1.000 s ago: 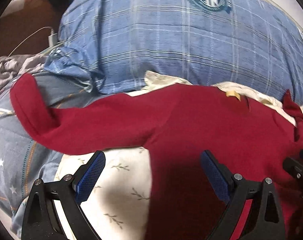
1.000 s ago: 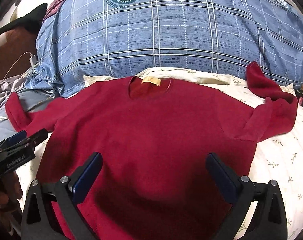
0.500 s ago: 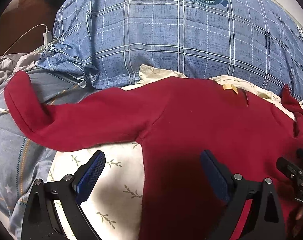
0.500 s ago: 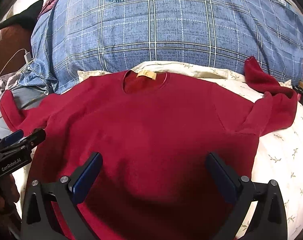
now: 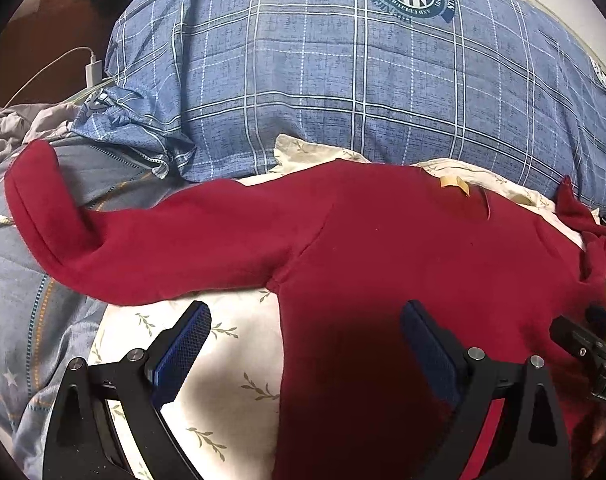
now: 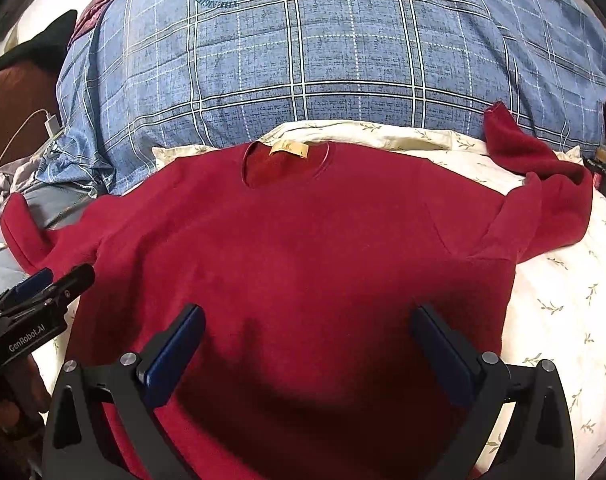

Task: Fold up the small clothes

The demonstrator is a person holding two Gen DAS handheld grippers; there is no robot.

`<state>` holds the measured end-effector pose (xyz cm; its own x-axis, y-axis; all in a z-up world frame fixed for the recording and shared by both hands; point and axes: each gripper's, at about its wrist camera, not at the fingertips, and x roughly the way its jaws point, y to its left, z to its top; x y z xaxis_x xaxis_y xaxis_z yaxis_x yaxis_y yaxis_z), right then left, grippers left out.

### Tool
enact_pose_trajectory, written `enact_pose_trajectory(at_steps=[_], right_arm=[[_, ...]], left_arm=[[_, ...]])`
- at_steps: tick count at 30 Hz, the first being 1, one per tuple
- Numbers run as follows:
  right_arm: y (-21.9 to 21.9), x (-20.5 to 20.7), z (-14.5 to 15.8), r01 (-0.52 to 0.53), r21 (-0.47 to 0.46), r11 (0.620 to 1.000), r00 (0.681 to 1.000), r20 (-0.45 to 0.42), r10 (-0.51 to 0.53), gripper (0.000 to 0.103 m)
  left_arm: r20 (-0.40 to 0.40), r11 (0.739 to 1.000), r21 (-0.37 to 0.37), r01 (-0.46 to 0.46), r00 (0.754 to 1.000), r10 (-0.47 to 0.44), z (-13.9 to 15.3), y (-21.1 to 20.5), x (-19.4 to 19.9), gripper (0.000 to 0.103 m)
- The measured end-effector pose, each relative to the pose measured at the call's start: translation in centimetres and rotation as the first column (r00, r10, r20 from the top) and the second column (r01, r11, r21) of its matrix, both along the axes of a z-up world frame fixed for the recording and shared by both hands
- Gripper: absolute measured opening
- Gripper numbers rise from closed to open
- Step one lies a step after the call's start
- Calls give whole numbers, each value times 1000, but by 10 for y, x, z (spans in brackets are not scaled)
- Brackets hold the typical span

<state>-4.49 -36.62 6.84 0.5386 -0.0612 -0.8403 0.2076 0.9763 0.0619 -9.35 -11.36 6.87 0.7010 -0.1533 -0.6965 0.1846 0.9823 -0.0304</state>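
So far nothing of the fold itself looks done: the dark red long-sleeved knit sweater [image 6: 303, 248] lies spread face up and flat on the cream leaf-printed sheet [image 6: 563, 320], just below the big blue plaid pillow [image 6: 323, 60], which I take as the landmark. Its round neckline with the tan label [image 6: 289, 149] points toward the pillow, close to the pillow's lower edge.

The sweater's one sleeve [image 5: 163, 248] runs straight out from the body, away from the pillow's corner, and its cuff turns up over the grey-blue star-printed quilt [image 5: 19, 320]. The other sleeve [image 6: 543, 200] is bent back on itself, its cuff lying against the pillow's lower edge on the opposite side. A white charger plug with its cable [image 5: 93, 70] sits beside the pillow's far corner, well apart from the work.

The left gripper [image 5: 303, 344] hangs over the sweater's side seam under the outstretched sleeve, jaws spread wide and holding nothing; one blue pad is over bare sheet, the other over red cloth. The right gripper [image 6: 307, 340] hangs over the lower middle of the body, jaws equally wide and empty.

As I judge it, the garment is laid out and ready, and all the folding is left: both sleeves brought in across the body, then the body doubled up toward the neckline.
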Motion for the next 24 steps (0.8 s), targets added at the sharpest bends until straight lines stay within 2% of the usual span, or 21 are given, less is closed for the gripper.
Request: enact_pose_trajectory(at_steps=[6,13,24], right_arm=[[-1,0,0,18,-5,1000,1000,6,-18,103],[-9,0,-1,58,34,998,998,21,-59,103],[-3,-1,-5,54,7,999,998,17,-54,103]], left_arm=[[2,1000,5,4,1000,-4,-1,-2,1,96],[-2,1000,5,-11,1000,11,-2,0,2,96],[-3,1000,5,-21,1000,21,-4,3,5,96]])
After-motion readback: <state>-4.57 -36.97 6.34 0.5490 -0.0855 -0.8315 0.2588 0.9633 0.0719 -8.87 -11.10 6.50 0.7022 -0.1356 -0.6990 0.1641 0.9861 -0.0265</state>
